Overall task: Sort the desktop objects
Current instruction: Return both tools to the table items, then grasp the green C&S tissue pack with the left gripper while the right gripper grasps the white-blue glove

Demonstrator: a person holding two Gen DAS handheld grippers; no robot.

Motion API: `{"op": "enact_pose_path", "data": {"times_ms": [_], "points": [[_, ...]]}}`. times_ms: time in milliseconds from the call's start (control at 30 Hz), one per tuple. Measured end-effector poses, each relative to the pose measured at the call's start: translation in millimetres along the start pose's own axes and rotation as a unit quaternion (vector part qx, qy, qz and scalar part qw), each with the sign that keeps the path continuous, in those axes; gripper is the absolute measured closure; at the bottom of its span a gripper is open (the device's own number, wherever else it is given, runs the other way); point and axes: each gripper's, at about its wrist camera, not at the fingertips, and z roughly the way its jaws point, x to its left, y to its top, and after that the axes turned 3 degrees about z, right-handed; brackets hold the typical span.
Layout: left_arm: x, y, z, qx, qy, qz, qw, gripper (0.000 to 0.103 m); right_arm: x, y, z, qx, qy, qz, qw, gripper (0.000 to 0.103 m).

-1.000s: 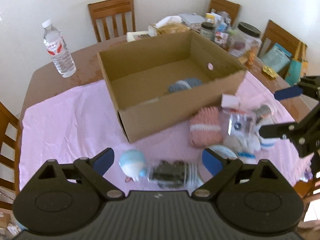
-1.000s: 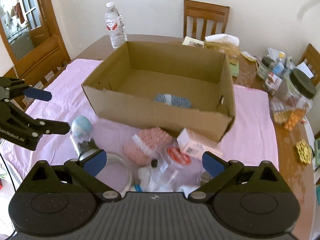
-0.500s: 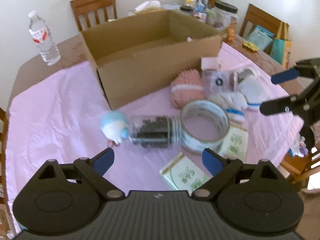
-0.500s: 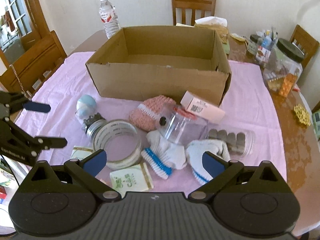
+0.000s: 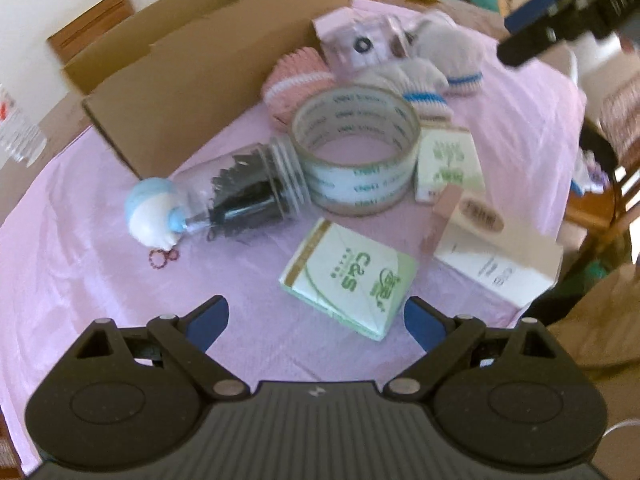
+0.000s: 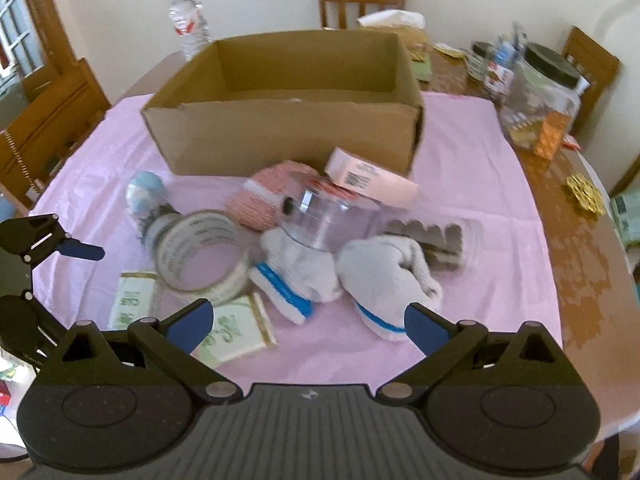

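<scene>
Many loose things lying on the pink tablecloth (image 6: pixel 472 168), waiting in front of the open brown cardboard box (image 6: pixel 280 140), apparently the place for sorting them into. Standing just beside the box: a wide roll of clear printed tape (image 5: pixel 354 152), touching a clear plastic jar of dark clips (image 5: pixel 244 192) that is lying on its side. Resting near the roll: two white knit gloves with blue cuffs (image 6: pixel 352 276), a pink knitted pouch (image 6: pixel 260 196) and a clear tub with a red lid (image 6: pixel 328 216).

Hovering above the flat green tissue packet (image 5: pixel 350 276), the left gripper (image 5: pixel 316 318), jaws opening wide, nothing between the blue fingertips (image 5: pixel 208 318). Hanging over the gloves, the right gripper (image 6: pixel 306 326), also spread open and empty.

Probably aiming for the tissue packet now. Advising: lowering straight, keeping one pad on each long edge, closing gently because of the soft pack, avoiding the white and pink carton (image 5: pixel 496 256) just beside it.
</scene>
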Motion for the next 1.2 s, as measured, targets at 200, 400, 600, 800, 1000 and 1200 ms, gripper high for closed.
{"op": "enact_pose_path", "data": {"times_ms": [200, 400, 600, 800, 1000, 1200], "points": [[3.5, 0.6, 2.2, -0.03, -0.015, 0.041, 0.9986, 0.004, -14.5, -15.3, -3.5, 0.007, -0.011, 0.036, 0.999, 0.0], [4.8, 5.9, 6.7, -0.048, -0.053, 0.057, 0.9958, 0.007, -19.9, -19.0, -1.7, 0.015, -0.023, 0.041, 0.999, 0.0], [7.3, 6.4, 4.0, -0.051, -0.096, 0.058, 0.9924, 0.031, -21.7, -16.6, -2.7, 0.012, -0.026, 0.043, 0.999, 0.0], [7.3, 5.3, 1.6, -0.053, -0.097, 0.048, 0.9927, 0.035, -27.8, -11.9, 1.1, 0.007, -0.03, 0.042, 0.999, 0.0], [9.7, 4.0, 2.2, -0.054, -0.09, 0.027, 0.9941, 0.035, -32.2, -0.3, 19.2, -0.006, -0.059, 0.031, 0.998, 0.0], [9.5, 4.1, 0.9, -0.053, -0.086, 0.017, 0.9947, 0.035, -38.4, 5.9, 45.8, 0.007, -0.081, 0.04, 0.996, 0.0]]}}
